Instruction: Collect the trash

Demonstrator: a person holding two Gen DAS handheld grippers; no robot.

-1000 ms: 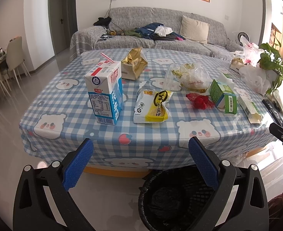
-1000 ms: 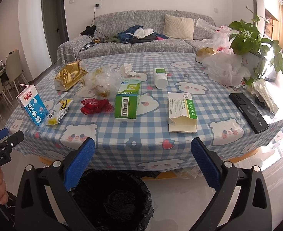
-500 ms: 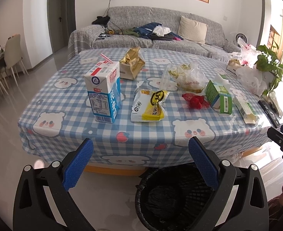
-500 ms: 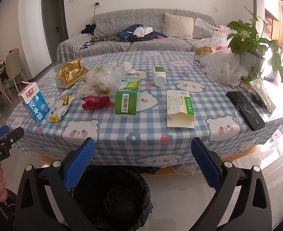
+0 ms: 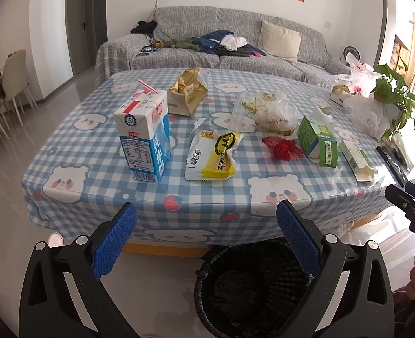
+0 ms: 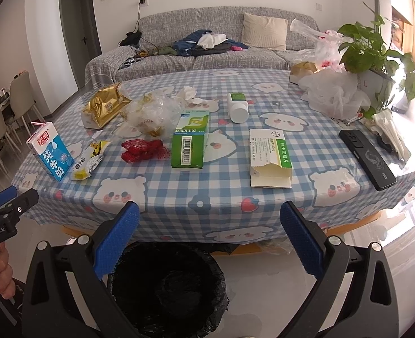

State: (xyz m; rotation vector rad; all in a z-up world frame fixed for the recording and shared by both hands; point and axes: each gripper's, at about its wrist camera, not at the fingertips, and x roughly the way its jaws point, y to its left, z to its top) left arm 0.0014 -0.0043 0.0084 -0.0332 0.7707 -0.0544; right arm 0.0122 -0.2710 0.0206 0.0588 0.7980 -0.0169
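Both hand-held grippers are hovering off the counter's near edge, above the black mesh trash bin with its dark liner. The left hand-held gripper and the right hand-held gripper are each spread wide, gripping nothing.

No trash looks collected yet. The blue-and-white milk carton with a striped straw is standing upright near the counter's near-left corner, long axis vertical, straw tilting toward the far left. A good first pickup is probably closing on the carton's narrow sides, mid-height, avoiding tipping it. The yellow-and-white snack wrapper, lying flat just beside it, is running lengthwise from near edge to far.
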